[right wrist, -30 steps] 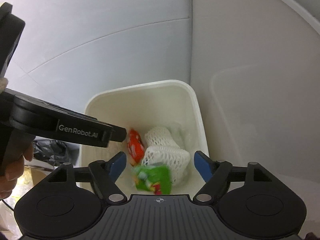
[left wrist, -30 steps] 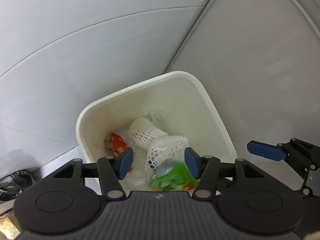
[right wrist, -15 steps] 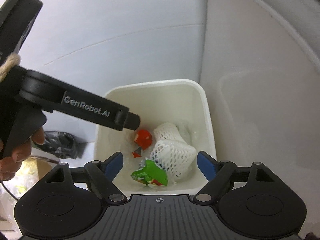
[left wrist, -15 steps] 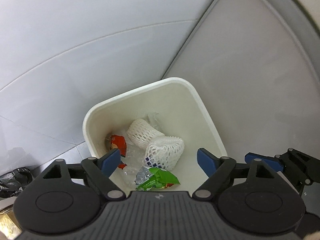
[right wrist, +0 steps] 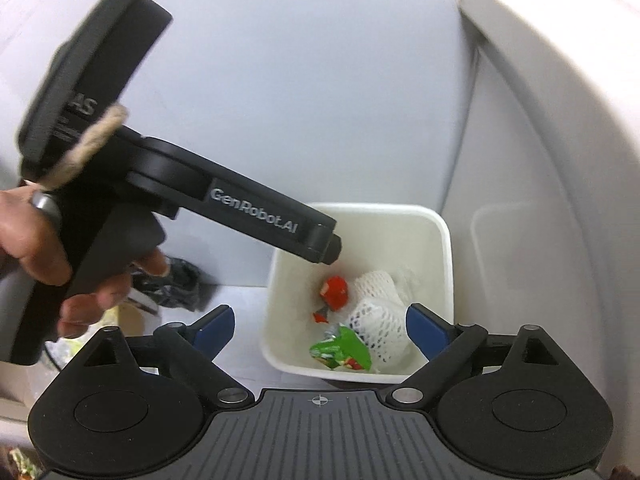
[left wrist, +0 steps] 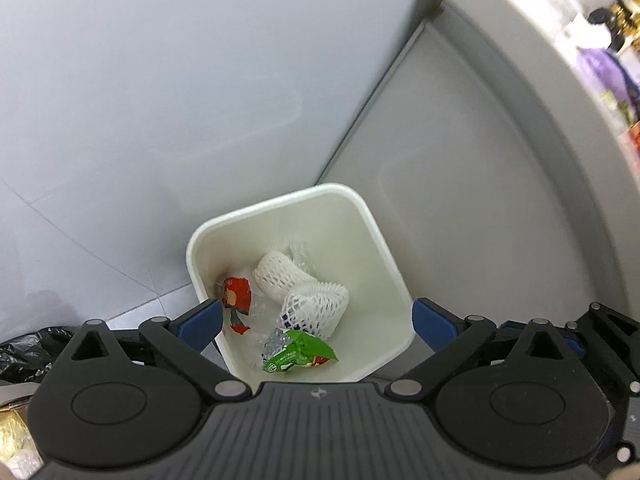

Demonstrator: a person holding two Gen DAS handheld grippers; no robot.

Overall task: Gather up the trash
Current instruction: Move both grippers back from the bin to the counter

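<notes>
Your left gripper (left wrist: 316, 320) hung above the white trash bin (left wrist: 376, 232); its jaws were opening, already spread wide, and held nothing. The bin's interior showed in the gap between the two blue fingertips (left wrist: 200, 320).

Your right gripper (right wrist: 320, 326) also hung above the bin (right wrist: 446, 240); its jaws were likewise opening, wide apart, with nothing gripped between them.

Contents of the bin, all lying on its floor:
- A green snack wrapper (left wrist: 298, 354), at the bin's near wall.
- Two white foam fruit nets (left wrist: 316, 308), just beyond the green wrapper and touching each other, near the middle of the bin.
- A red wrapper (left wrist: 237, 294), against the bin's left wall, beside the nets.
- Some clear plastic film (left wrist: 298, 250), behind the nets toward the bin's far wall.

The bin stood on the floor, in the corner where a pale wall (left wrist: 160, 100) met a grey cabinet panel (left wrist: 460, 220).

In the right wrist view, your left hand (right wrist: 48, 248) grasped the handle of the left gripper, to the left of the bin. A crumpled black plastic bag (left wrist: 28, 350) lay on the floor, left of the bin and apart from it.
</notes>
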